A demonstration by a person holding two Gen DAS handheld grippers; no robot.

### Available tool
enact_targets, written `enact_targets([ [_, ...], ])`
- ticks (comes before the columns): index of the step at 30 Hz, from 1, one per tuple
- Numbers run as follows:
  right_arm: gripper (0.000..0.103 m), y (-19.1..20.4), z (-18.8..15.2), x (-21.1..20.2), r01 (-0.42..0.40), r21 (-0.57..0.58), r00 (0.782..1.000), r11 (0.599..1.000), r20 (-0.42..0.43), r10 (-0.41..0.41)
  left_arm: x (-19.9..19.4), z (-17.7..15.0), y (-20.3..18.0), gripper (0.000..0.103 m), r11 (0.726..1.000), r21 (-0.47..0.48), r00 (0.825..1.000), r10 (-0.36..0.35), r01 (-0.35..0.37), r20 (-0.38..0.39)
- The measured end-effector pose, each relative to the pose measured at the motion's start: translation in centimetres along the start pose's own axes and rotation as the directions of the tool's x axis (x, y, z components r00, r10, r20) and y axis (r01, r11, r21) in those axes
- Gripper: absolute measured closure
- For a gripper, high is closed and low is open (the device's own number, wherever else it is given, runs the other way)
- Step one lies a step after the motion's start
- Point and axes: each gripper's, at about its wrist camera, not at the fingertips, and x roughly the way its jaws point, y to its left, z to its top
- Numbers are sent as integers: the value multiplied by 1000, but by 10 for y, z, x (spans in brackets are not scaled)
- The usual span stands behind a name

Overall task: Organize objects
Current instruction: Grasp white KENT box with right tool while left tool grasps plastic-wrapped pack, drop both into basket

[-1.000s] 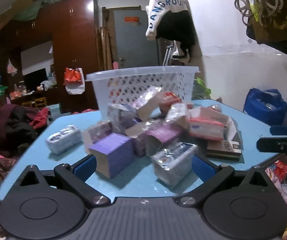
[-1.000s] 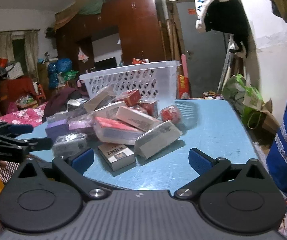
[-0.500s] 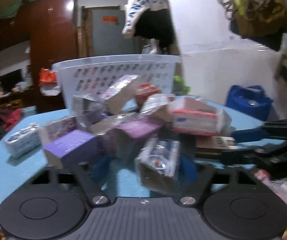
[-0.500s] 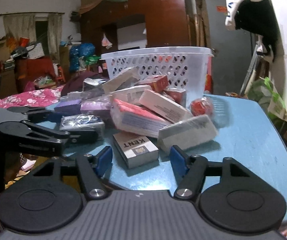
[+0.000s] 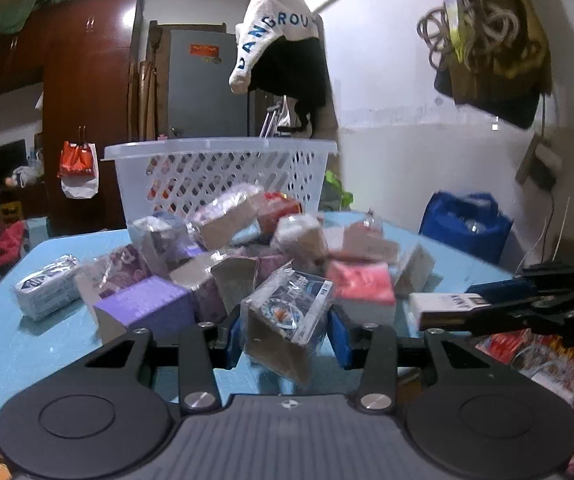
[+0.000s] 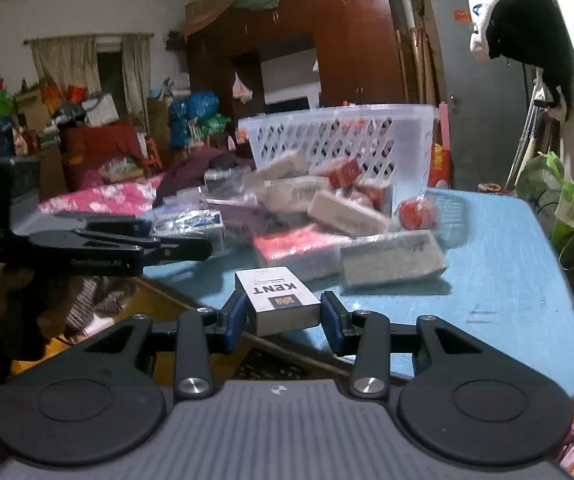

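A heap of wrapped packs (image 5: 255,256) lies on the blue table (image 5: 19,340) in front of a white perforated basket (image 5: 219,172). My left gripper (image 5: 285,332) is shut on a foil-wrapped blue pack (image 5: 287,320), held tilted above the table's near edge. My right gripper (image 6: 281,314) is shut on a white KENT pack (image 6: 277,300), lifted at the table's near edge. The heap (image 6: 319,208) and the basket (image 6: 343,136) also show in the right wrist view. The right gripper (image 5: 499,304) shows at the right of the left wrist view, the left gripper (image 6: 175,246) at the left of the right wrist view.
A purple box (image 5: 147,308) and a silver-blue pack (image 5: 47,292) lie on the table's left part. A grey pack (image 6: 393,258) lies near the KENT pack. A blue bag (image 5: 467,228) stands beyond the table at the right. Clothes hang on the wall.
Both grippers went from open to shut. The left one took the foil-wrapped blue pack from the heap's front. The right one took the KENT pack and drew it back off the table.
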Motion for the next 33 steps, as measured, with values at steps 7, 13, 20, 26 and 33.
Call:
enact_targets([
  [7,59,-16,47,1,7,16,994,1000,111,-9,2,34,30,57,994,-106,997,-25,32,68],
  [13,59,-31,109,45,32,-36,984,999,176,-25,29,76,64,60,987,-159,994,-4,22,112],
  [20,59,-56,186,128,107,-46,987,993,127,-100,97,164,92,60,989,-131,994,79,-68,81],
  [26,57,-65,192,170,145,-51,989,988,42,-143,152,182,100,48,988,-93,992,123,-124,-16],
  [33,0,-63,148,89,171,-56,977,984,141,-162,90,161,85,0,979,-10,966,202,-203,165],
])
